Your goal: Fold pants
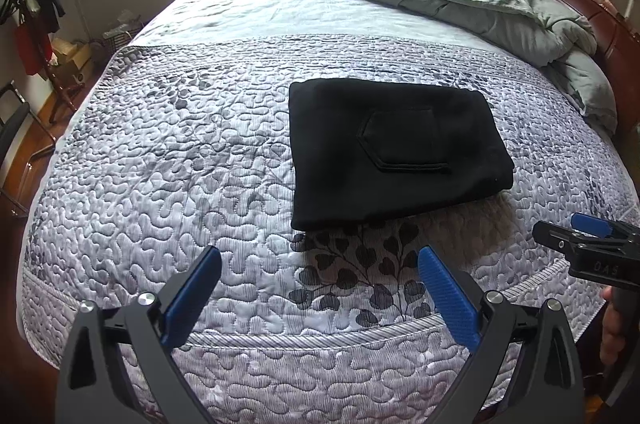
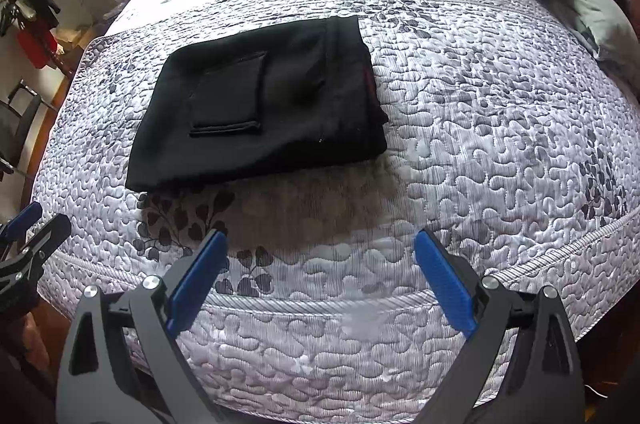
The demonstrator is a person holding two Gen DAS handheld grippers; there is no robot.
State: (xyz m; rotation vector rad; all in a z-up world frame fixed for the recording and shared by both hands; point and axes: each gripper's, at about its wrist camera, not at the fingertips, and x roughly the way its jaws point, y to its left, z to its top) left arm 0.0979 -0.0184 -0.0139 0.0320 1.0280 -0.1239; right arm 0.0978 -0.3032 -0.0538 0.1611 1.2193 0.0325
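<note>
One black folded pants (image 1: 394, 151) on quilted bed (image 1: 160, 143), ahead of jaws; two grippers, left gripper (image 1: 320, 260) and right gripper (image 2: 320, 244), jaws apart, empty

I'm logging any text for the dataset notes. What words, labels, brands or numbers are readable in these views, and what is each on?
"OAS": pale raised letters, seen upside down and partly cut off, on the black body of the right tool in the left wrist view; the reading is uncertain.
Black pants: a small red mark at one edge shows in the right wrist view, too small to read.
Quilted bedspread: leaf pattern only, no text.
</note>
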